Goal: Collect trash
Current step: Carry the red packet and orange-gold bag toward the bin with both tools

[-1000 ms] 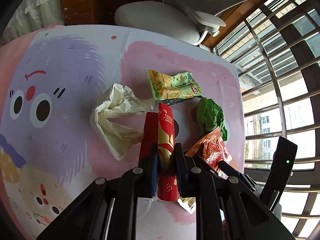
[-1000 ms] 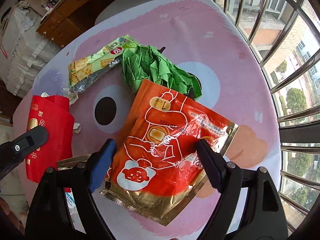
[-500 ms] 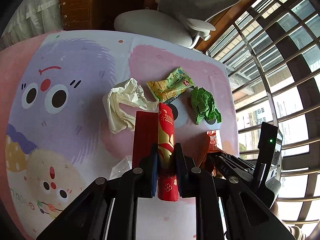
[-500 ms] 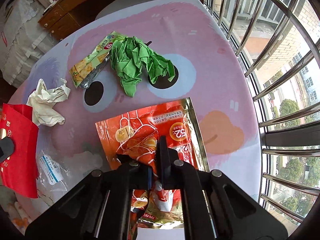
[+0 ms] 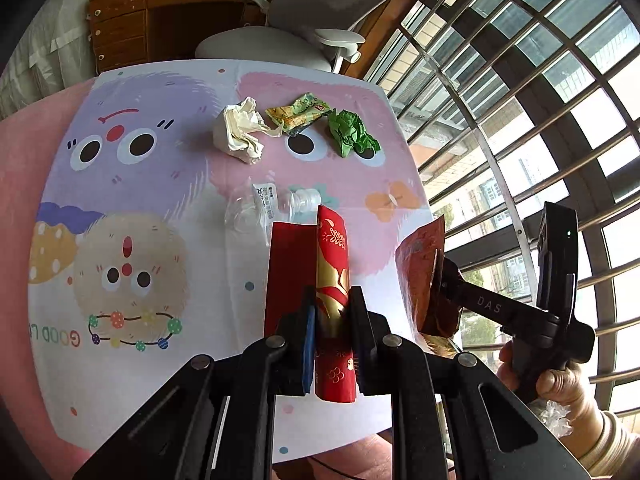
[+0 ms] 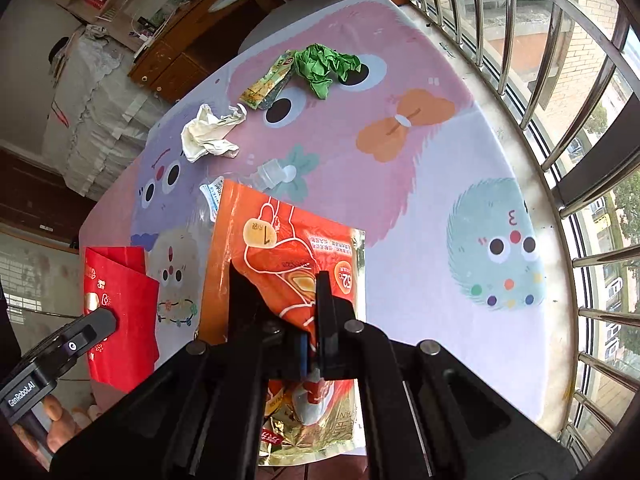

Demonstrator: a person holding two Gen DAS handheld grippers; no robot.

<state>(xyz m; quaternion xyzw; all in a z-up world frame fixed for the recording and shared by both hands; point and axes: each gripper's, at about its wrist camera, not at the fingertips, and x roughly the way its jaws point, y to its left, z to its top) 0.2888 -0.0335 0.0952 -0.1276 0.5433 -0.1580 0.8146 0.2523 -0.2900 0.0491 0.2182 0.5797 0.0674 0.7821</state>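
Glossy foil snack bag [image 6: 280, 264], crumpled paper [image 5: 240, 134]

Bright daylight pours in through the metal-barred window [image 5: 520, 100] on the right of both views, washing out the sky between the bars. The pastel cartoon-printed cloth on the surface [image 6: 420, 168] is evenly lit, with only soft, faint shadows under the crumpled items. The gold edge of the orange foil snack pouch [image 6: 280, 248] glints. Both fisheye views bend straight lines strongly and darken to black at the corners. Focus is sharp throughout.
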